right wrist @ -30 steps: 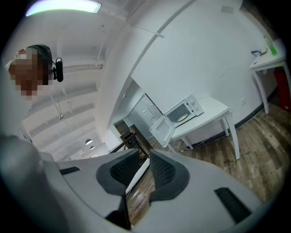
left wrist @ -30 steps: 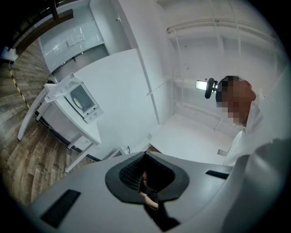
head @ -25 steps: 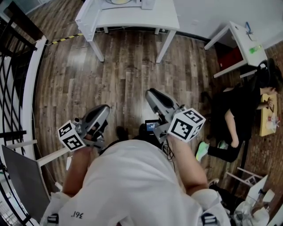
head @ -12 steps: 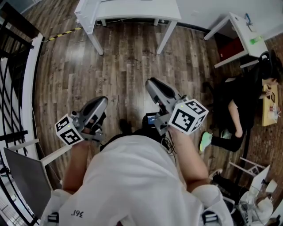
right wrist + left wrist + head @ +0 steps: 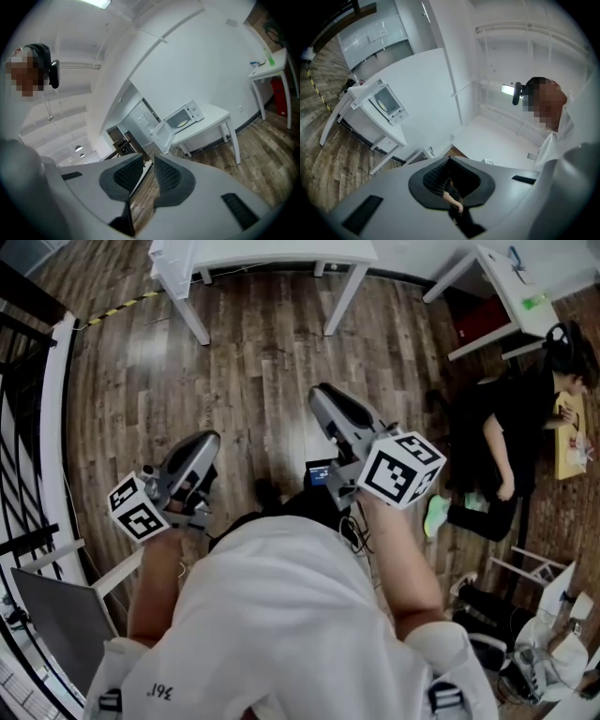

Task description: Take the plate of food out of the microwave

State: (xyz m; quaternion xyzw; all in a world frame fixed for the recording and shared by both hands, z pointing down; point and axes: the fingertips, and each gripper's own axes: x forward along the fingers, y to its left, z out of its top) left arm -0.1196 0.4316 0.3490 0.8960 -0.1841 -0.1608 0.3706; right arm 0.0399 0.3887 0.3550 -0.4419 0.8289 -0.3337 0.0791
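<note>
The white microwave [image 5: 186, 117] stands on a white table [image 5: 211, 123] far across the room, with its door [image 5: 161, 136] swung open. A plate of food [image 5: 182, 123] shows inside it. The left gripper view has the same microwave [image 5: 386, 102], small and distant. Both grippers are held close to the person's body over the wooden floor. My left gripper [image 5: 199, 448] has its pads closed together with nothing between them. My right gripper [image 5: 323, 399] stands a little open; only floor shows through the narrow gap between its pads [image 5: 166, 176].
The table's edge [image 5: 281, 254] lies at the top of the head view. A second white desk [image 5: 506, 287] with a green bottle [image 5: 534, 302] stands at the upper right. A person in black [image 5: 506, 456] sits at the right. A black railing [image 5: 37, 427] runs along the left.
The table has slid toward the top of the head view and the microwave has left it. The left gripper has drifted slightly left. Neither gripper's jaws have changed.
</note>
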